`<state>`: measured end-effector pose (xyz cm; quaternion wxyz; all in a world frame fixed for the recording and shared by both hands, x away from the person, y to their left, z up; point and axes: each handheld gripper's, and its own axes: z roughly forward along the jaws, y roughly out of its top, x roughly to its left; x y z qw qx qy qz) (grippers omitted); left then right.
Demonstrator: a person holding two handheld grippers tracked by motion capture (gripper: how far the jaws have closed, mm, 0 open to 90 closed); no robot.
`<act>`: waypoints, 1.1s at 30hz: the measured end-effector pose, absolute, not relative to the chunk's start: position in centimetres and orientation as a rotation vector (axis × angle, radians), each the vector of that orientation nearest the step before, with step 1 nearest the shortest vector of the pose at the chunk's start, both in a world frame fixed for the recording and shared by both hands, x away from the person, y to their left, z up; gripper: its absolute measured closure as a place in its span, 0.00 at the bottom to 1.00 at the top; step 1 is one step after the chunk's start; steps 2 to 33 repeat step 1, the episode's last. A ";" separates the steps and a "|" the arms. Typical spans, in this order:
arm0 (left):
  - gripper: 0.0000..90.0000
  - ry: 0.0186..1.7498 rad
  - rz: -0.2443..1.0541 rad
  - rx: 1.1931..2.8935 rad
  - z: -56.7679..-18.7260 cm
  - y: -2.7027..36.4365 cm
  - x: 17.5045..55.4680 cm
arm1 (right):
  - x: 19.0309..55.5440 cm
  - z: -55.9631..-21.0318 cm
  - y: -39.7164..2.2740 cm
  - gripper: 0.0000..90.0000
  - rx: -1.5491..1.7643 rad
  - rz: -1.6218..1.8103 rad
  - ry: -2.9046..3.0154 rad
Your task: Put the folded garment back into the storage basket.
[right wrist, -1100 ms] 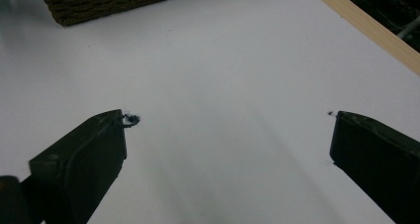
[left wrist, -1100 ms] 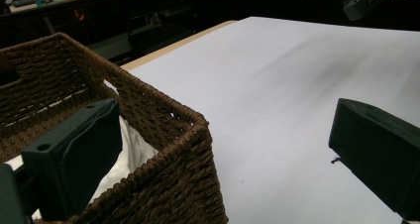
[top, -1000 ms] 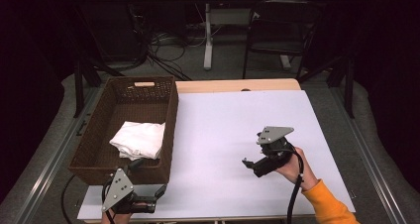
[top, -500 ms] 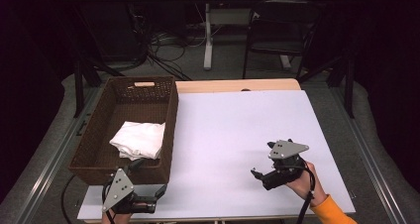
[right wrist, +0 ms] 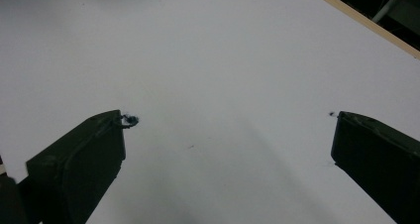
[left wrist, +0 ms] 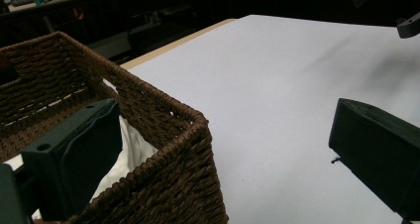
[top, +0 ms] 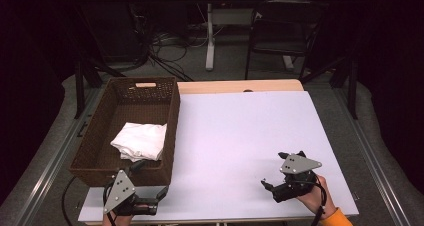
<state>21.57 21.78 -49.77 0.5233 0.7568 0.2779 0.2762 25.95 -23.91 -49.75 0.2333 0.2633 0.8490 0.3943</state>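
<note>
A dark woven basket [top: 172, 111] stands on the left of the white table [top: 240, 131], with a folded white cloth [top: 141, 140] lying in it. My left gripper [top: 149, 180] is open at the basket's near right corner [left wrist: 193, 120], one jaw over the cloth [left wrist: 126, 149] inside and the other over the table. My right gripper [top: 272, 169] is open low over bare table near the front right edge, held by a hand with an orange sleeve [top: 334, 217]. Nothing is between its jaws [right wrist: 229, 117]. That same right gripper [left wrist: 396, 8] shows far off in the left gripper view.
A wooden strip [top: 240, 86] runs along the table's far edge. Beyond it are a black chair [top: 280, 31], a white desk leg [top: 210, 41] and cables [top: 165, 41] on the floor. Metal rails [top: 380, 176] flank the table.
My right gripper has moved toward the near edge of the table and slightly right, staying open. The left gripper, basket and cloth have not moved.
</note>
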 end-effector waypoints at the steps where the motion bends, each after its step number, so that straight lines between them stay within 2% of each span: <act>1: 0.00 0.667 0.661 1.811 -49.8 21.8 21.6 | 25.8 -49.8 -24.0 0.00 0.727 1.090 2.324; 33: 0.00 0.667 0.661 1.811 -49.8 21.8 21.6 | 25.8 -49.8 -24.0 0.00 0.727 1.090 2.324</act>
